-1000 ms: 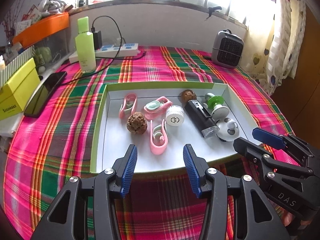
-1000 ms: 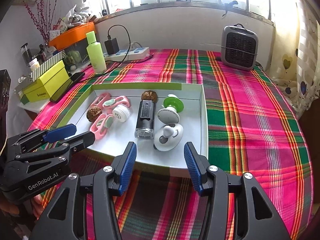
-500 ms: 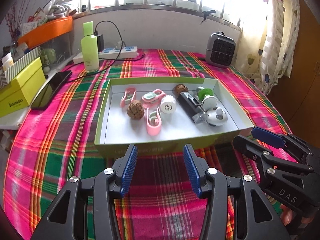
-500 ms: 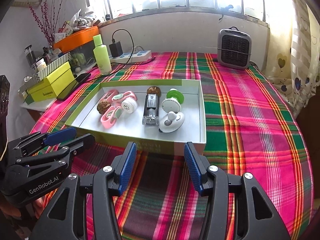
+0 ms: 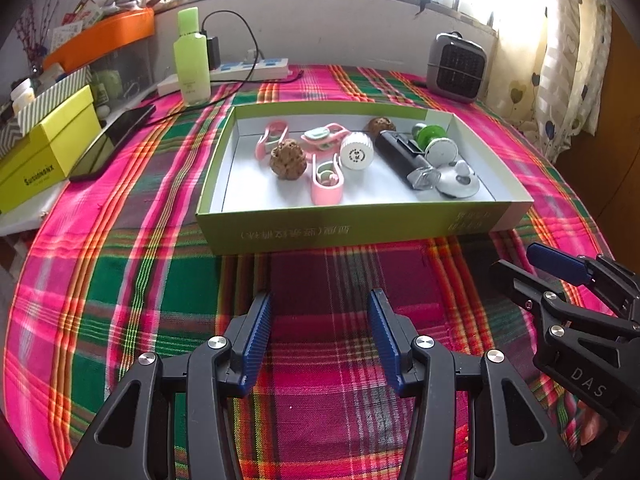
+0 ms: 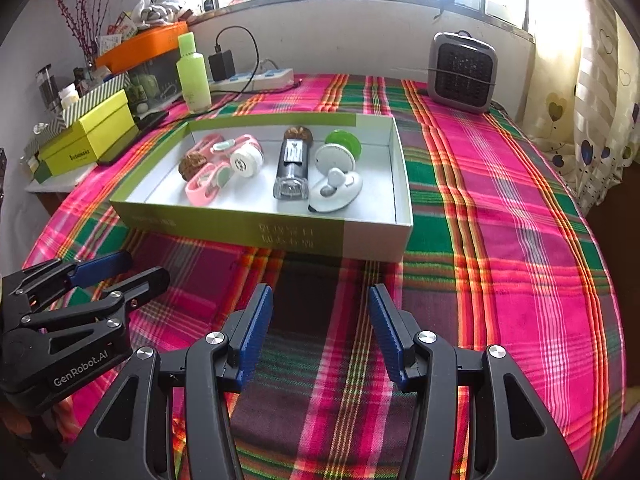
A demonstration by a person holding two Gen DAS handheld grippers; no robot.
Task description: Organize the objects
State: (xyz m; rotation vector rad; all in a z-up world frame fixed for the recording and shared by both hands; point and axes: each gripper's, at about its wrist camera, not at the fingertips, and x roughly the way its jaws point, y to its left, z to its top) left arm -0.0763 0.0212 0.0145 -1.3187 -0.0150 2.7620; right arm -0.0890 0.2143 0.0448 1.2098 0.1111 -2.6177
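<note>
A shallow green-and-white box (image 5: 360,228) (image 6: 256,236) sits mid-table on the plaid cloth. Inside lie pink clips (image 5: 326,182), a brown walnut-like ball (image 5: 288,154), a white round cap (image 5: 356,152), a black rectangular device (image 5: 402,156) (image 6: 292,164), a green-and-white spool (image 5: 434,140) and a white round gadget (image 5: 458,180) (image 6: 336,190). My left gripper (image 5: 320,320) is open and empty, hovering over the cloth in front of the box. My right gripper (image 6: 320,316) is open and empty, also in front of the box, to the right of the left one.
A green bottle (image 5: 192,58), a power strip with charger (image 5: 252,70), a grey heater (image 5: 456,66), a yellow box (image 5: 44,148) and a dark phone (image 5: 114,140) stand around the back and left. The table edge curves away on the right.
Both grippers have pulled back from over the box toward the table's near side; the box now looks farther away. Both stayed open and empty.
</note>
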